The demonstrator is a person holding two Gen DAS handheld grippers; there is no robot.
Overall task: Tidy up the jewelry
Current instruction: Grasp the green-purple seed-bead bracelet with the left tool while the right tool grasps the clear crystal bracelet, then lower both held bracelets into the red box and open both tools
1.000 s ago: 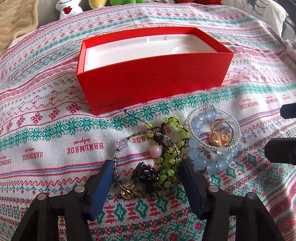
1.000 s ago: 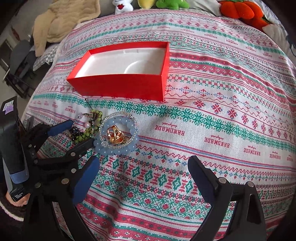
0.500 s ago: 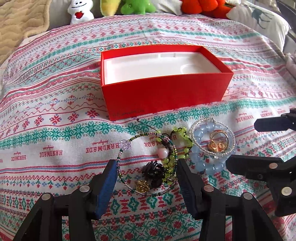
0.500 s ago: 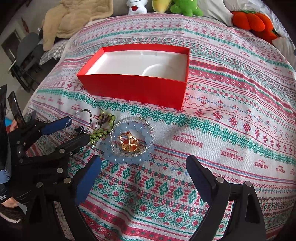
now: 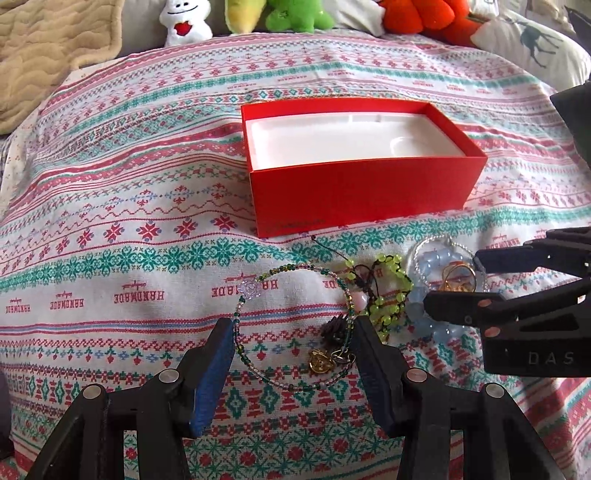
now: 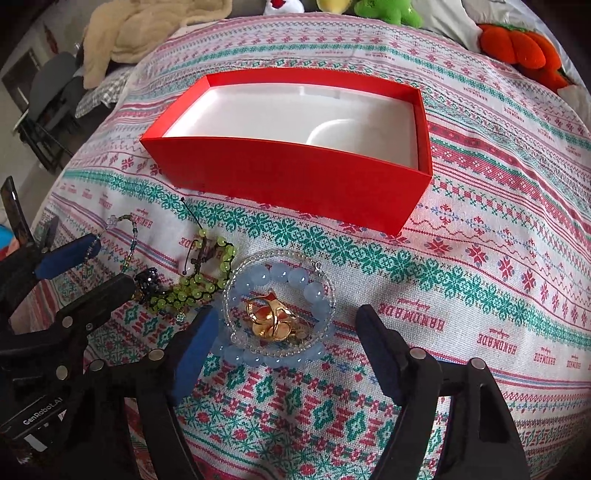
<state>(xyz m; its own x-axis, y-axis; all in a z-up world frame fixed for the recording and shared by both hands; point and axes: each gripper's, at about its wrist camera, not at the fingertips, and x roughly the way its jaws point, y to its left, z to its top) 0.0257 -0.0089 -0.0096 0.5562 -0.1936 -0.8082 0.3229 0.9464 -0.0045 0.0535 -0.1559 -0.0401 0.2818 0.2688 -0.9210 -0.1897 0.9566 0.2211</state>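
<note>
Left wrist: left tool (image 5: 291, 354) about half open, jaws straddling the seed-bead wire bracelet (image 5: 295, 328). Left pad (image 5: 212, 373) sits at the loop's left edge, right pad (image 5: 373, 369) at its right edge; can't tell if either pad actually presses on it. Gold charm (image 5: 320, 361) and dark bead cluster (image 5: 334, 326) lie inside the loop. Green bead bracelet (image 5: 391, 291) just right of it, then the blue bead bracelet (image 5: 432, 295) with gold rings (image 5: 458, 278) in the middle. Right tool (image 5: 491, 280) enters from the right edge, over the blue bracelet. Red box (image 5: 362, 192) with white insert sits open behind the pile, on the patterned bedspread (image 5: 110, 229). Plush toys (image 5: 295, 14) along the far edge.

Right wrist: right tool (image 6: 280, 343) jaws closing, blue bead bracelet (image 6: 280, 314) and clear bead strand (image 6: 240, 273) between them. Left pad (image 6: 195, 343) touches or overlaps the bracelet's near-left beads; right pad (image 6: 376, 347) stands clear of it. Not gripped. Gold rings (image 6: 269, 321) rest inside the bracelet. Green bead bracelet (image 6: 195, 284) to the left, left tool (image 6: 96, 266) past that. Red box (image 6: 295, 177) behind, open.
</note>
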